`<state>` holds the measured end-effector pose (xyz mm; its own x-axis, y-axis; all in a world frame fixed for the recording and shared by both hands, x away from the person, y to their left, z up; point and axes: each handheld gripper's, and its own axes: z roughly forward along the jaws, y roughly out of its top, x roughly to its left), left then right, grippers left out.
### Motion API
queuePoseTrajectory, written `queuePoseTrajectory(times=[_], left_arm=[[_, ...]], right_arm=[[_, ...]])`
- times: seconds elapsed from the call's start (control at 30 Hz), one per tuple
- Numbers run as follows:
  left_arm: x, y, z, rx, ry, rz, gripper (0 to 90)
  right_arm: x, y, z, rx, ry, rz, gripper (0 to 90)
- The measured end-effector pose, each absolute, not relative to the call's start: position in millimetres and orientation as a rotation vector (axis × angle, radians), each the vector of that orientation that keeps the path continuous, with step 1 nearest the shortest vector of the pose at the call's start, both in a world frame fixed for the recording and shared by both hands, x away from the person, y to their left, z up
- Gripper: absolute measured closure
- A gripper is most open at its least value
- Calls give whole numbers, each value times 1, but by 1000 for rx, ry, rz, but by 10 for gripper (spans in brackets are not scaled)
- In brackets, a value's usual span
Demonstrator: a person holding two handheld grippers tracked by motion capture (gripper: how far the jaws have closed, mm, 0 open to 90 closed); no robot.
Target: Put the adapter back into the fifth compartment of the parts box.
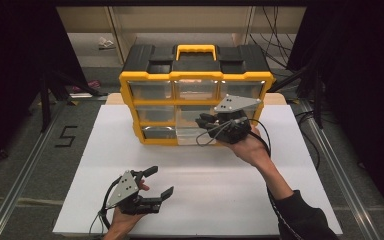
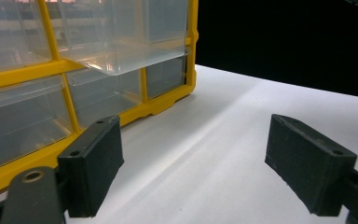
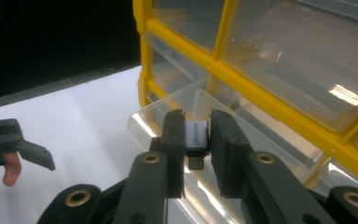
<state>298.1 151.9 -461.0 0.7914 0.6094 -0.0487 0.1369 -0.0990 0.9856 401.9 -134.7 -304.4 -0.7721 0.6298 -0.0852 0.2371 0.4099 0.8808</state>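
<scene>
Pinched between the two black fingers (image 3: 175, 154) of the right gripper (image 3: 196, 154) sits a small grey adapter (image 3: 197, 138), and the pads press flat against its two sides. Its grey body stands upright in the grip, its face turned toward the right gripper view, with pale lettering running along that face, too small to read for sure. A short dark plug end sticks out below the grey body, hanging free under the pads. Its top edge lies roughly level with the fingertips, so most of the body stays inside the grip.

Just beyond the adapter, a clear plastic drawer (image 3: 200, 100) stands pulled out from the bottom row of a yellow-framed organizer (image 3: 261, 98). The adapter hangs over the near rim of that drawer; whether it touches the plastic I cannot tell. In the high view the right gripper (image 1: 204, 122) is held against the front of the organizer (image 1: 195, 75), which stands at the far side of a white table (image 1: 200, 175), with a black top and yellow handle.

Nearer the person, the left gripper (image 1: 159, 182) rests low over the table, well apart from the organizer, its fingers (image 2: 93, 170) spread wide with only bare white surface between them. Beyond them, the left gripper view shows the open drawer (image 2: 121, 56) jutting from the yellow frame
</scene>
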Motion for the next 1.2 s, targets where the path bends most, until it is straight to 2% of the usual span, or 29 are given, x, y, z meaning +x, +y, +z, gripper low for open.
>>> queuePoseTrajectory(times=[1.2], left_arm=[[298, 152, -461, 1648, 601, 436, 184]], right_arm=[[436, -125, -308, 840, 2300, 1227, 761]])
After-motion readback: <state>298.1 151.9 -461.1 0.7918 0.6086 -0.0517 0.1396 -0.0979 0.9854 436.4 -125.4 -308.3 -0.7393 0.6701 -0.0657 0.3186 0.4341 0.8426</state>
